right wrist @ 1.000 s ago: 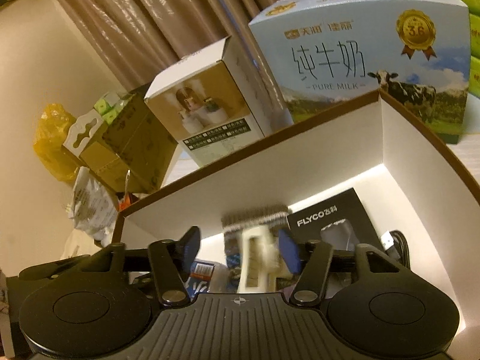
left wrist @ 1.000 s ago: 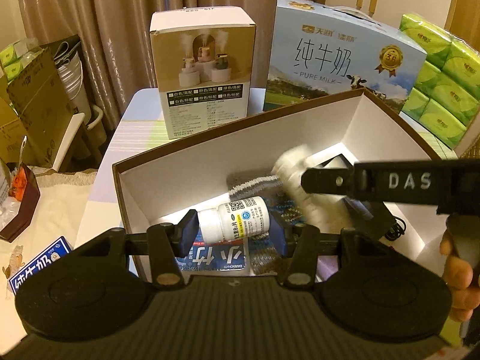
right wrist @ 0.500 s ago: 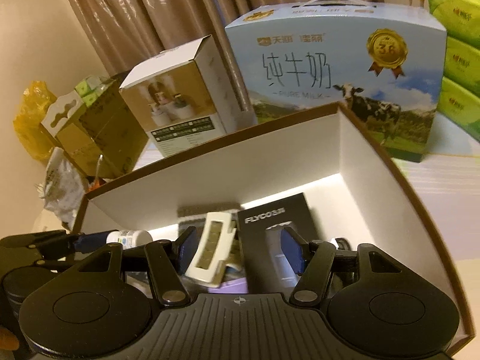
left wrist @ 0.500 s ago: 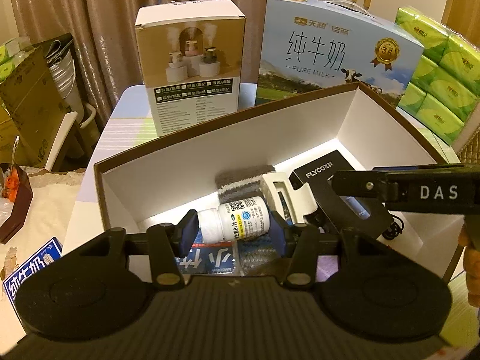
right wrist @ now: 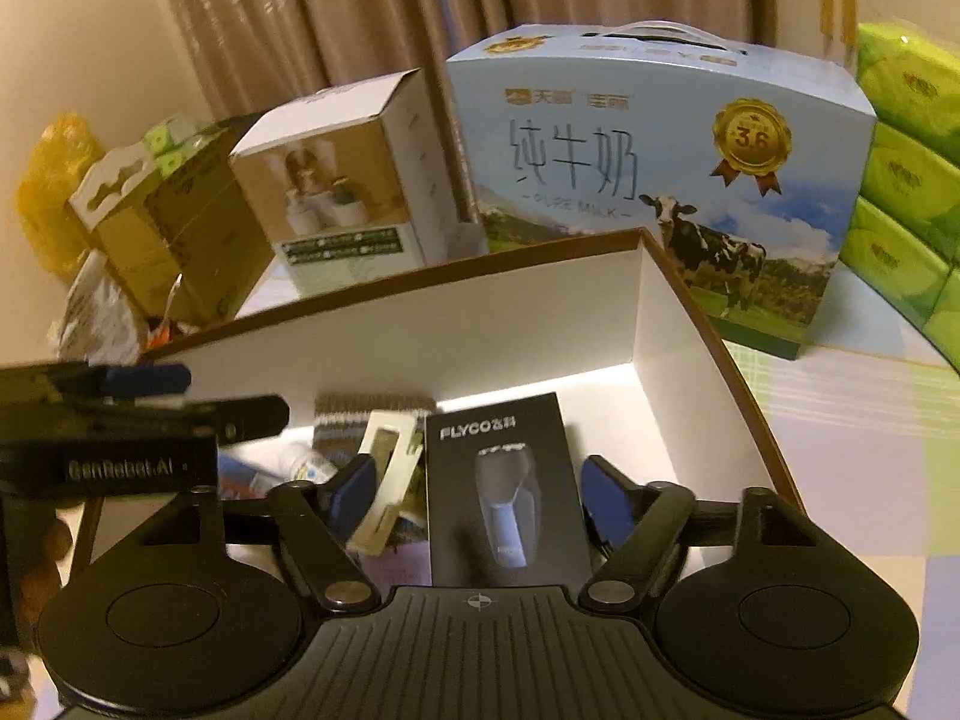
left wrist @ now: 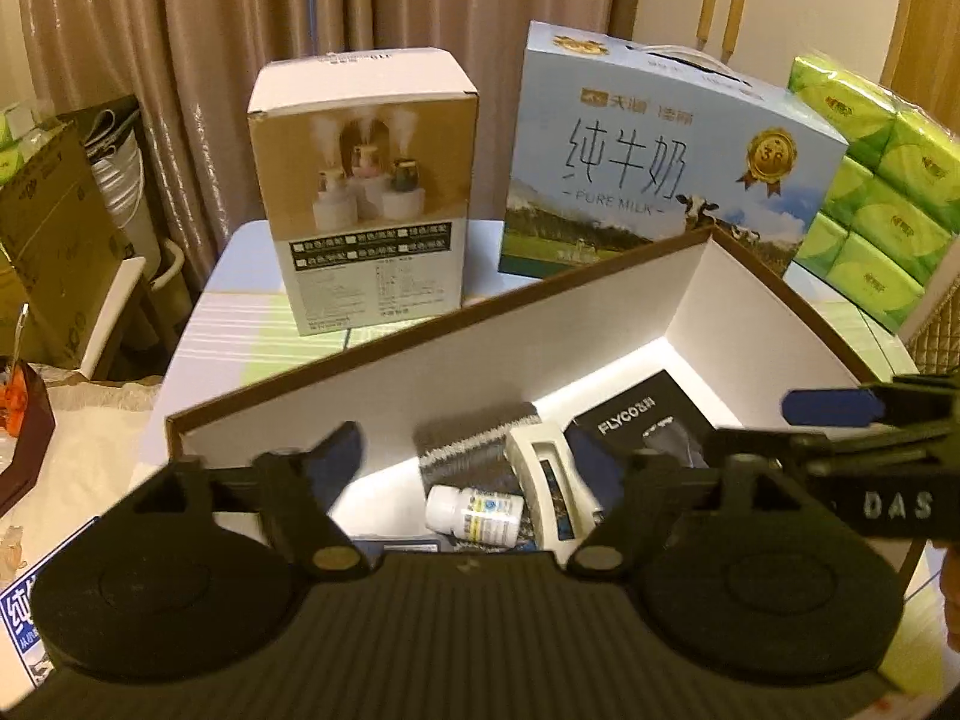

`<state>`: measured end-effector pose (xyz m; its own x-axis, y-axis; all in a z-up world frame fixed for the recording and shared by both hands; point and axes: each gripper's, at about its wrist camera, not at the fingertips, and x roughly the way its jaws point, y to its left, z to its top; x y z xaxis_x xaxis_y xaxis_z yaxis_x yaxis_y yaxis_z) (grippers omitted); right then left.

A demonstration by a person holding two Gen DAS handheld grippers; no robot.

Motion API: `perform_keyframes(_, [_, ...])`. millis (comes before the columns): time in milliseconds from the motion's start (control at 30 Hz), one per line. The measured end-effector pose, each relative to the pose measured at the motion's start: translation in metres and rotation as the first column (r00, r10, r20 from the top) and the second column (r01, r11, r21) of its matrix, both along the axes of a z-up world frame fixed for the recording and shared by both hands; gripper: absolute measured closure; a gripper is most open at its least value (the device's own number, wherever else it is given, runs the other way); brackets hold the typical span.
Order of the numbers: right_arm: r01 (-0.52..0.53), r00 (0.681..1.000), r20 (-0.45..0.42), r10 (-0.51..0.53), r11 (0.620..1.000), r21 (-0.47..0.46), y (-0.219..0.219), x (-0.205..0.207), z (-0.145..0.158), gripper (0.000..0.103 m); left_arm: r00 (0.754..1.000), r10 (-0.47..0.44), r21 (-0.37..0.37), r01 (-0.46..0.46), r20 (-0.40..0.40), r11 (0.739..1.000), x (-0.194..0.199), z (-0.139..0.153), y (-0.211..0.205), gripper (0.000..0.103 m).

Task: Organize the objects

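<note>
Both grippers opening, empty, over a part-filled box.

Left gripper [left wrist: 477, 468] and right gripper [right wrist: 477, 489] spreading wide, gripping nothing. Already inside the brown-rimmed white box [left wrist: 540, 324]: white pill bottle [left wrist: 474, 513] on its side, black FLYCO carton [right wrist: 501, 492] flat, white case [right wrist: 384, 480] tilted, grey knit piece [left wrist: 474, 441]. Probably well along; blue carton [left wrist: 18, 618] outside, possibly left.

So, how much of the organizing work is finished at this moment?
Done: the pill bottle, white device and FLYCO box lie inside the open box. In hand: nothing; left gripper and right gripper are opening, empty. Left: I see nothing more waiting nearby.
</note>
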<state>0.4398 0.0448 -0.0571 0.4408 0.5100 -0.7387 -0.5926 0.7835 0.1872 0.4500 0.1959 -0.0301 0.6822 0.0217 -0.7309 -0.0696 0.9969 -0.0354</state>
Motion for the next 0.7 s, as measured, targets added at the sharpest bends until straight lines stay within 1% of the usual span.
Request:
perform_keyframes(33, [-0.014, 1.0, 0.008, 0.014, 1.0, -0.008, -0.001, -0.003, 0.0, 0.024, 1.0, 0.004, -0.001, -0.004, -0.001, 1.0, -0.001, 0.001, 0.001, 0.02])
perform_keyframes(100, [-0.028, 0.999, 0.016, 0.028, 0.999, -0.02, -0.002, -0.007, 0.001, 0.016, 1.0, 0.011, -0.003, -0.011, -0.014, 1.0, -0.003, 0.001, 0.003, 0.019])
perform_keyframes(200, [-0.041, 0.999, 0.015, 0.041, 0.999, -0.018, -0.005, -0.012, 0.0, 0.011, 0.999, 0.024, -0.011, -0.024, -0.037, 1.0, -0.008, 0.0, 0.005, 0.014])
perform_keyframes(233, [-0.043, 0.999, 0.014, 0.043, 0.999, -0.017, -0.006, -0.013, 0.0, 0.011, 0.999, 0.024, -0.013, -0.025, -0.042, 1.0, -0.01, 0.0, 0.005, 0.013])
perform_keyframes(433, [-0.042, 0.999, 0.011, 0.042, 0.999, -0.014, -0.014, -0.022, 0.005, 0.006, 0.997, 0.036, -0.02, -0.038, -0.066, 0.999, -0.027, 0.003, 0.004, 0.01])
perform_keyframes(567, [-0.03, 1.0, 0.006, 0.03, 1.0, 0.006, -0.022, -0.03, 0.008, 0.003, 0.996, 0.05, -0.037, -0.052, -0.071, 0.998, -0.043, 0.008, 0.004, 0.01])
perform_keyframes(700, [-0.021, 1.0, 0.015, 0.021, 1.0, 0.014, -0.028, -0.04, 0.013, 0.002, 0.995, 0.064, -0.054, -0.068, -0.074, 0.996, -0.059, 0.014, 0.003, 0.009])
